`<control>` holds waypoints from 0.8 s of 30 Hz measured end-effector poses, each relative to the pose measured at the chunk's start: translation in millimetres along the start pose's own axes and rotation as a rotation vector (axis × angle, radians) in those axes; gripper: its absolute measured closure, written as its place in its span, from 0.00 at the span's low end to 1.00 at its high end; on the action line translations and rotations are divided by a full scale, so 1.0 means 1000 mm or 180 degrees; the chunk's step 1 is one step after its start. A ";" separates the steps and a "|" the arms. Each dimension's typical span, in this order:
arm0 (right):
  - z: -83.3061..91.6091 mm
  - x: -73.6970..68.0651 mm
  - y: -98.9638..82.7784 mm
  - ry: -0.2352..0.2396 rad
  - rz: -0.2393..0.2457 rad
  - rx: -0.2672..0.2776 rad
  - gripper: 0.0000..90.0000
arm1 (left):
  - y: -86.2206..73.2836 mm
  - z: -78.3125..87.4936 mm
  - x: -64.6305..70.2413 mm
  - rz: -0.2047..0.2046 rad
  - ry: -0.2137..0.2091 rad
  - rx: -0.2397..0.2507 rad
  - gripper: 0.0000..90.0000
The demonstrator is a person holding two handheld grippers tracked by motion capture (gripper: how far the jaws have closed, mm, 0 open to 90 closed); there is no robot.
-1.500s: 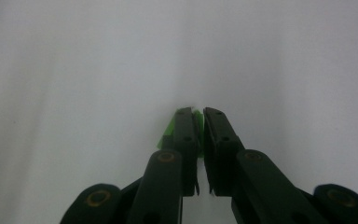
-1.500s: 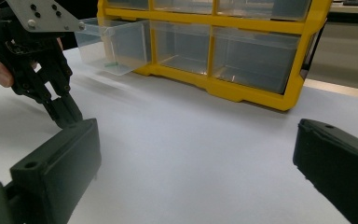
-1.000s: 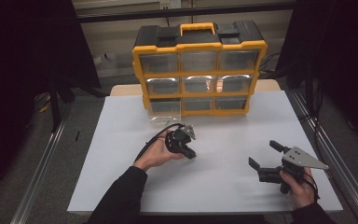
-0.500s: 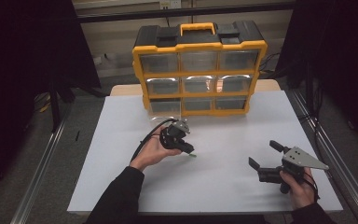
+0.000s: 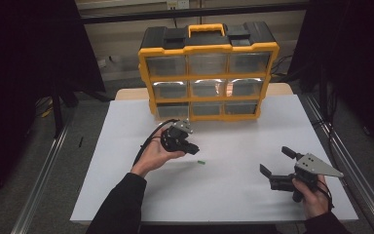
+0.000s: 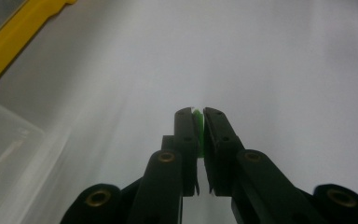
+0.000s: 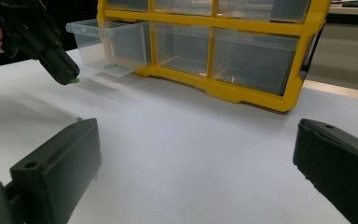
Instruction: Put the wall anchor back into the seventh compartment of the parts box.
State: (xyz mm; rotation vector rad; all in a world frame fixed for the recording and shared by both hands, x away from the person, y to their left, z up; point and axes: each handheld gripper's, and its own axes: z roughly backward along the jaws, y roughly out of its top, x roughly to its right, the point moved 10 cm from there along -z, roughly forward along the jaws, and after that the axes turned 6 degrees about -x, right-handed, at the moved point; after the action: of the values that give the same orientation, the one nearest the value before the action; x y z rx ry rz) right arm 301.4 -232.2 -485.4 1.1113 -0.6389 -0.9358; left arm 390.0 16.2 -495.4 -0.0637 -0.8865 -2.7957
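Your left gripper [image 6: 196, 116] pinches a small green piece [image 6: 196, 112] between nearly closed jaws, just above the white table [image 5: 233, 195]. You're mid-carry; next, I judge, bring it over the pulled-out clear drawer [image 7: 109, 44] of the yellow organizer [image 5: 208, 73] (another green bit [image 5: 201, 162] lies nearby). Your right gripper [image 5: 276, 163] rests wide open, empty. Dark room.

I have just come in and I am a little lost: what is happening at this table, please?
A person works at a white table with a gripper in each hand. The left gripper is shut on a small green piece and is held above the table, near the open clear drawer at the bottom left of the yellow organizer. Another green piece lies on the table. The right gripper rests open, holding nothing.
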 end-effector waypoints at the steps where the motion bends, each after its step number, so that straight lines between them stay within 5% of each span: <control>1: 0.000 0.000 0.000 0.0001 -0.0005 -0.0004 0.01 | 0.001 0.000 -0.001 0.0006 0.0055 0.0060 0.94; 24: 0.001 0.000 0.000 -0.0009 0.0002 -0.0001 0.01 | 0.007 0.030 -0.016 0.0124 0.0262 0.0282 0.94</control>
State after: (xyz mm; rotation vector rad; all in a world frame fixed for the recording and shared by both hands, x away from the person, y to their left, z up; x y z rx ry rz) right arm 300.8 -232.5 -485.3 1.1096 -0.6413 -0.9372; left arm 407.0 30.5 -468.7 0.0469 -0.9768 -2.6983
